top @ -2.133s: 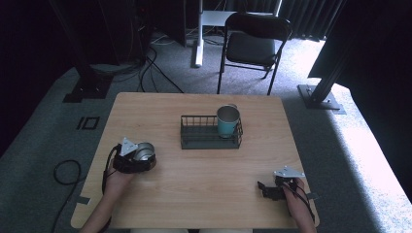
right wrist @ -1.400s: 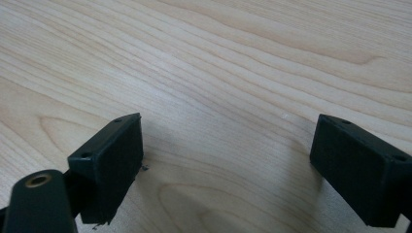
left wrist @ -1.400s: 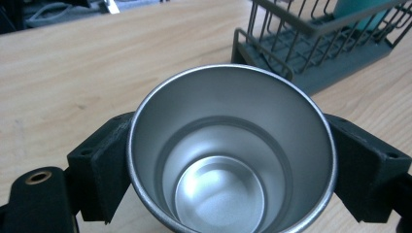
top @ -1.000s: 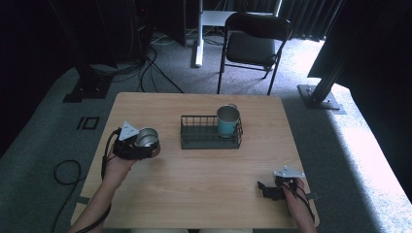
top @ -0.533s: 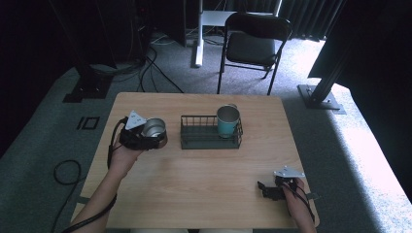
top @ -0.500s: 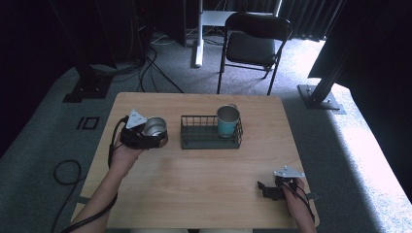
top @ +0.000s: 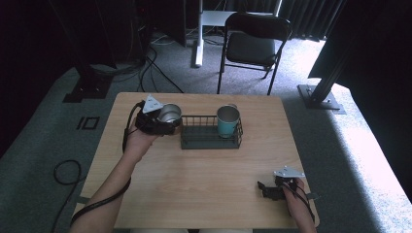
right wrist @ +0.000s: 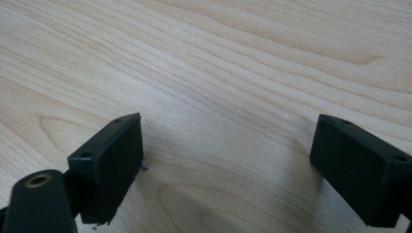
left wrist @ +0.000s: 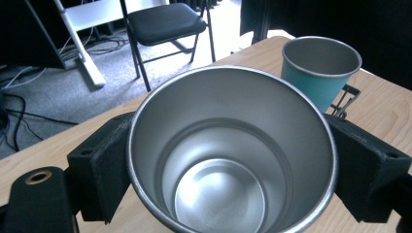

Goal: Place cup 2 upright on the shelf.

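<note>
My left gripper point(top: 165, 121) is shut on a steel cup point(top: 169, 114), held upright above the table just left of the black wire basket point(top: 210, 140). In the left gripper view the steel cup point(left wrist: 232, 153) sits mouth-up between the two black pads point(left wrist: 104, 167), empty inside. A teal cup point(top: 227, 121) stands in the right end of the basket, and the teal cup point(left wrist: 320, 68) rises beyond the steel one. My right gripper point(top: 266, 190) rests low on the table near the front right edge, open, with bare wood between its pads point(right wrist: 109, 160).
The wooden table point(top: 204, 184) has free room across its middle and front. A black folding chair point(top: 255, 46) stands behind the far edge, next to a white desk leg point(top: 198, 34). Cables point(top: 65, 172) lie on the carpet at the left.
My left gripper has carried the steel cup up and to the right, from the table's left side to beside the basket. The right gripper has stayed where it was.
</note>
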A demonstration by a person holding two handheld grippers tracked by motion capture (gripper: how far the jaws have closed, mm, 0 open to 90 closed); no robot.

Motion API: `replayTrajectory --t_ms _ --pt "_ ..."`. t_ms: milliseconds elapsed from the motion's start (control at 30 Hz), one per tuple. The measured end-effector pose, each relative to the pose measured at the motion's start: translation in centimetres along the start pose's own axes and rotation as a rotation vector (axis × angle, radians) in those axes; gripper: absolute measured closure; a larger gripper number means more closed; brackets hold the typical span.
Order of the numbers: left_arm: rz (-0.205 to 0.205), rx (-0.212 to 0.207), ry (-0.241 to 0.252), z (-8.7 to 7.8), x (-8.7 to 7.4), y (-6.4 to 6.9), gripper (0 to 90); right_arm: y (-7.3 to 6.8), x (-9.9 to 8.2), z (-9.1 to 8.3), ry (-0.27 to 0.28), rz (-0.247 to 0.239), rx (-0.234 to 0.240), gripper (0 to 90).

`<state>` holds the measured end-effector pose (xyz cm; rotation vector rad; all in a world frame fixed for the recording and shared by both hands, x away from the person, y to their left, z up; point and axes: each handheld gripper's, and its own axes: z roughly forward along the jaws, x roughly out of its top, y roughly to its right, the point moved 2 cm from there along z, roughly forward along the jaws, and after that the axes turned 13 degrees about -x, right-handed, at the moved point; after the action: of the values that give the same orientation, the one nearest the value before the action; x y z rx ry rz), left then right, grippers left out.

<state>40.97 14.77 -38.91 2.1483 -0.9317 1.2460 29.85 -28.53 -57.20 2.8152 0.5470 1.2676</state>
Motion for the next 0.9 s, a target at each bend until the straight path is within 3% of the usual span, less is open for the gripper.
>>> replayTrajectory --t_ms 133,433,567,667,900 --pt "0.004 0.003 -0.007 0.8 0.2 0.2 14.1 0.0 0.0 0.0 0.0 0.0 0.0 11.5" --pt "0.009 -0.044 -0.02 4.3 0.9 1.2 14.1 0.0 0.0 0.0 0.0 0.0 0.0 11.5" --pt "-0.01 -0.07 -0.012 5.7 0.9 1.3 14.1 0.0 0.0 0.0 0.0 0.0 0.0 11.5" --pt "0.002 -0.062 -0.021 6.8 0.9 1.3 14.1 0.0 0.0 0.0 0.0 0.0 0.0 11.5" --pt "-0.041 -0.074 -0.015 8.8 0.4 0.9 14.1 0.0 0.0 0.0 0.0 0.0 0.0 11.5"
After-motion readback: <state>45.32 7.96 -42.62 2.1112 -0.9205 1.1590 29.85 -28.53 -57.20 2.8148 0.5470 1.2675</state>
